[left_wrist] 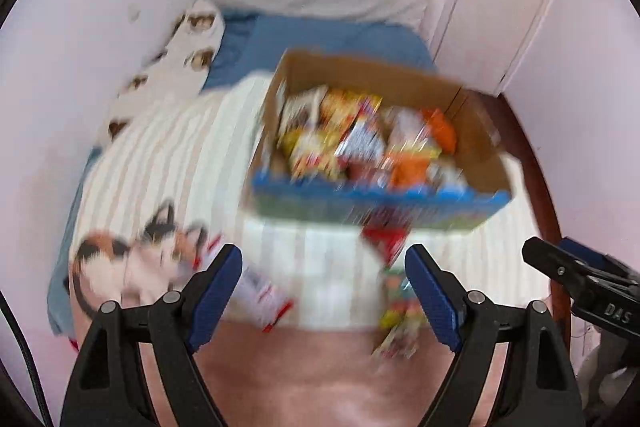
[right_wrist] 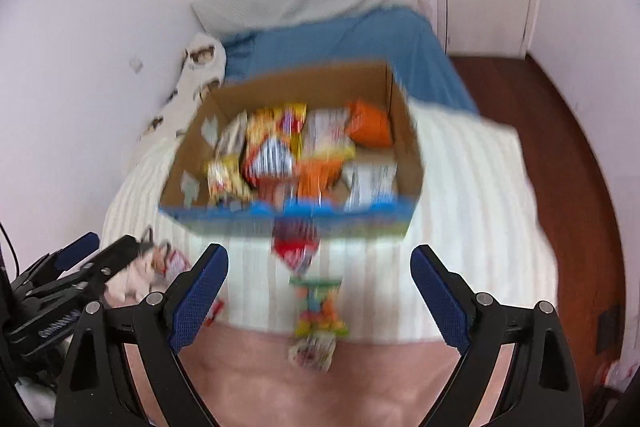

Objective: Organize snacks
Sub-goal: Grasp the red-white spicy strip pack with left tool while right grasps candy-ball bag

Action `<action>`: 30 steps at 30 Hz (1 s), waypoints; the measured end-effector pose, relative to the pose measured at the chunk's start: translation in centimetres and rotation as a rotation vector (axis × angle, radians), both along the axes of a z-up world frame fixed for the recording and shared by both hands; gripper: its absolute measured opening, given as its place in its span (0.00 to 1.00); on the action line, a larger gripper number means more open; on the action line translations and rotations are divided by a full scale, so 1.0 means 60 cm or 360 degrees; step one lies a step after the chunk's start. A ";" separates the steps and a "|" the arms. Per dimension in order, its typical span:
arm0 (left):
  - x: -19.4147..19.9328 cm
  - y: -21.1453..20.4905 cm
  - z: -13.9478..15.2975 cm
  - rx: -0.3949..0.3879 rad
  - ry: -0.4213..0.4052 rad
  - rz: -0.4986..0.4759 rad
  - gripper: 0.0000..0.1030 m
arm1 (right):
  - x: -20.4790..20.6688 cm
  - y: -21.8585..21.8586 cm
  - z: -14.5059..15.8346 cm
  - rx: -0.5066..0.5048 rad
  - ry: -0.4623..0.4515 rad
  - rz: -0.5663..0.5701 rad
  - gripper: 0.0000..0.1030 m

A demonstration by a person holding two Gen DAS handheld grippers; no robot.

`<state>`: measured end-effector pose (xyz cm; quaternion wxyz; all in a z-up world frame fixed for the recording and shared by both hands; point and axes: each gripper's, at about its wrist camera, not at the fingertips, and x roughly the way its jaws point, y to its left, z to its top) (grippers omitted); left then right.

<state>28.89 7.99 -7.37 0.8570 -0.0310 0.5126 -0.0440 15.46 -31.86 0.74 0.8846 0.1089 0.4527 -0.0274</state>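
Cardboard box: a brown open-topped cardboard box with a blue printed front wall (right_wrist: 288, 213) is seen on the bed, filled with a jumble of bright crinkled snack packets (right_wrist: 280, 147); both views are blurred.
Loose packets: a red and white packet (right_wrist: 296, 251) lies just in front of the box wall, a multicoloured packet (right_wrist: 320, 311) nearer the bed's foot, and a white packet with red trim (left_wrist: 260, 299) off to the left.
Bed: a cream ribbed blanket (right_wrist: 460, 207) is spread over a blue sheet (right_wrist: 340, 39), with a cat-print cushion (left_wrist: 132, 259) at the left.
Left gripper (left_wrist: 323, 291): its blue-padded fingers are held wide apart, and nothing is gripped.
Right gripper (right_wrist: 319, 291): its fingers are likewise spread wide and empty, above the loose packets.
Handling: the packets are judged light, soft and slippery, with contents easily crushed; a sealed end or a flat side would best be pinched, gently.
Box handling: the walls look stiff but thin, and are best taken at the rim.
Edges: the blanket's foot edge and the bed's right side drop to a dark wooden floor (right_wrist: 560, 147); a packet could slide off.
Open room: bare blanket is left right of the box; the wall crowds the left.
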 end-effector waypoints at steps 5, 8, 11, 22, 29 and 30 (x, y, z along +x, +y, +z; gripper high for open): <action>-0.032 0.075 -0.121 0.0016 0.0289 0.0126 0.81 | -0.002 0.007 -0.157 0.0187 0.0299 -0.0066 0.92; -0.047 0.137 -0.184 -0.0021 0.0439 0.0263 0.81 | 0.005 0.011 -0.233 0.0224 0.0395 -0.0119 0.92; -0.046 0.187 -0.234 -0.0145 0.0570 0.0402 0.81 | 0.029 0.016 -0.281 0.0187 0.0435 -0.0158 0.92; 0.027 0.234 -0.357 -0.0752 0.0821 0.0780 0.81 | 0.098 0.036 -0.382 0.0216 0.0500 -0.0279 0.63; 0.083 0.203 -0.383 -0.0748 0.0793 0.0756 0.81 | 0.067 0.047 -0.385 0.0165 0.0548 -0.0219 0.55; 0.087 0.201 -0.381 -0.0734 0.0758 0.0740 0.81 | 0.063 0.051 -0.386 0.0158 0.0556 -0.0210 0.55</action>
